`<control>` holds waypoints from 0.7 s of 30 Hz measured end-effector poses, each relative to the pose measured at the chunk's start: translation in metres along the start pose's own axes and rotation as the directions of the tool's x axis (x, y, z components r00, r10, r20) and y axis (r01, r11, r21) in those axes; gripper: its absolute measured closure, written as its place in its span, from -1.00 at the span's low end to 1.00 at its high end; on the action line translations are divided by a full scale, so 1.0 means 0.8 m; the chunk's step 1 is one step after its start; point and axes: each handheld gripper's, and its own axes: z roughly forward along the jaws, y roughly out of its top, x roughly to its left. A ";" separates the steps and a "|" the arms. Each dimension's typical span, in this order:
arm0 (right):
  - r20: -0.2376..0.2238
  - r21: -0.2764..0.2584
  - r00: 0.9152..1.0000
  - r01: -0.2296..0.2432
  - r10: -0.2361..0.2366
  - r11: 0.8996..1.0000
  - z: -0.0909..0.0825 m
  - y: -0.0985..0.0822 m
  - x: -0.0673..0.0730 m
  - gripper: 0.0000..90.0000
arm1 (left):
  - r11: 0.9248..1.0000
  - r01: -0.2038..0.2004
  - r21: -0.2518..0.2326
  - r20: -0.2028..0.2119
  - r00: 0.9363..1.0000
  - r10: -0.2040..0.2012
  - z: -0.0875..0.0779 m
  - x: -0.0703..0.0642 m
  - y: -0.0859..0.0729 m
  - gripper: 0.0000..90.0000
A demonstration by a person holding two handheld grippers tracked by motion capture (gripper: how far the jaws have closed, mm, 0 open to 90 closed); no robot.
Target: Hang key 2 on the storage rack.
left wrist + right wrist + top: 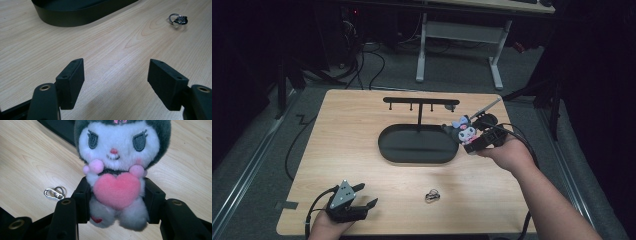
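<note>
The left gripper (362, 196) rests at the near bench (337, 145) edge, jaws spread and empty. A small metal key ring (432, 195) lies on the wood grain to its right. Farther off, the right gripper (473, 141) pinches a soft plush doll (117, 170) by its body, upright, just right of the black oval stand base (417, 145). The hook bar (421, 101) lies up and to the left, nearest the right hand.
</note>
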 end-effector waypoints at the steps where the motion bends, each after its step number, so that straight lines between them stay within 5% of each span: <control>1: 0.002 0.002 1.000 0.000 0.000 1.000 -0.001 0.003 0.000 0.13 | 1.000 0.000 0.001 0.000 1.000 0.000 0.000 0.000 0.000 -0.33; 21: 0.033 -0.042 0.999 -0.005 0.006 0.999 -0.021 0.044 -0.005 0.14 | 1.000 0.002 0.001 0.003 1.000 -0.002 0.000 0.001 -0.001 -0.33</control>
